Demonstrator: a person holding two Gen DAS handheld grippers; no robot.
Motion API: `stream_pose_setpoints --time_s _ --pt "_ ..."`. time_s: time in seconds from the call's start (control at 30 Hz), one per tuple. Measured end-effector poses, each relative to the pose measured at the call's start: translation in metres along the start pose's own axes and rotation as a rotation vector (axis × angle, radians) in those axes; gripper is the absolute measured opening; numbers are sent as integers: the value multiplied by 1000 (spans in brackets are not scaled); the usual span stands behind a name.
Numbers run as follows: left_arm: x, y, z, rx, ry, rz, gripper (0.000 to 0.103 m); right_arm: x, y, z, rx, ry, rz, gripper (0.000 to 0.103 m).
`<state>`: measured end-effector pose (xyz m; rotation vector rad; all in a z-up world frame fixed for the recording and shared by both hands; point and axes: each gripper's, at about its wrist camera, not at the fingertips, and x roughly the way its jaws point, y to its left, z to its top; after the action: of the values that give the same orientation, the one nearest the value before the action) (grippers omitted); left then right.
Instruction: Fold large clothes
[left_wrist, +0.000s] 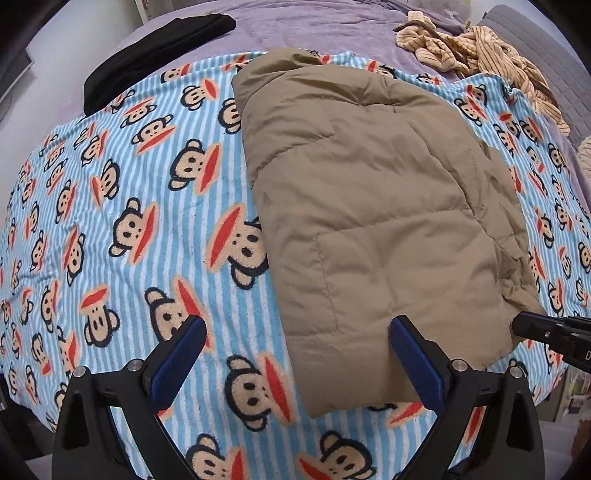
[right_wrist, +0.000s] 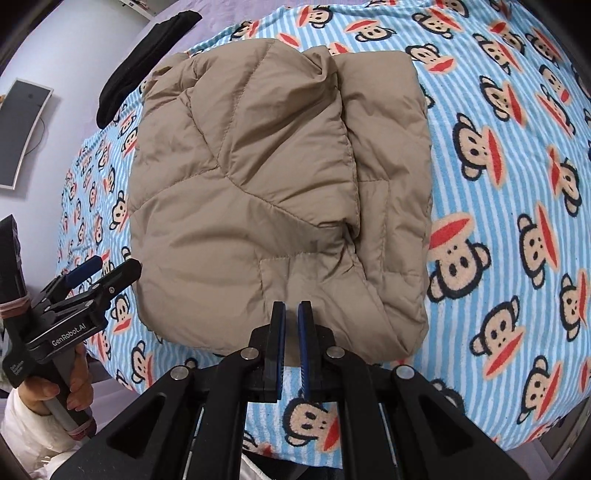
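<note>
A tan quilted puffer jacket (left_wrist: 376, 206) lies folded into a compact block on a blue striped monkey-print blanket (left_wrist: 129, 206); it also shows in the right wrist view (right_wrist: 258, 192). My left gripper (left_wrist: 299, 328) is open and empty, its blue pads (left_wrist: 177, 362) straddling the jacket's near left corner. It also shows at the left of the right wrist view (right_wrist: 110, 267). My right gripper (right_wrist: 291, 314) has its jaws nearly closed with a thin gap, over the jacket's near edge; no cloth shows between them. Its tip shows at the right of the left wrist view (left_wrist: 524, 325).
A black folded garment (left_wrist: 155, 55) lies at the far left on the purple bedsheet (left_wrist: 314, 26). A crumpled beige striped garment (left_wrist: 476, 51) lies at the far right. The blanket (right_wrist: 498, 184) spreads wide around the jacket. A monitor (right_wrist: 22, 133) hangs on the wall.
</note>
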<state>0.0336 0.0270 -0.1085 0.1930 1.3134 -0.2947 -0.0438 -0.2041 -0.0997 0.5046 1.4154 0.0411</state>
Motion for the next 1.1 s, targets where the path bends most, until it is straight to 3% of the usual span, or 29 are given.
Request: stream_pose_setpoints --time_s 0.43,0.97,1.0,1.07,1.1 --pt "-12 7 -13 34 4 -28 100 -7 16 -31 70 -7 -26 8" --pt "-65 2 -17 -91 -78 67 102 -41 25 -17 -21 -63 -16 8" --pt "-69 -1 -18 -94 -87 79 102 -45 23 -17 -26 -68 -17 9" --pt "-79 -6 -20 -105 -103 95 102 -52 21 -18 -34 -75 -21 26" --pt "-85 -8 -21 -111 -110 104 102 -57 21 -18 -39 -83 -26 51"
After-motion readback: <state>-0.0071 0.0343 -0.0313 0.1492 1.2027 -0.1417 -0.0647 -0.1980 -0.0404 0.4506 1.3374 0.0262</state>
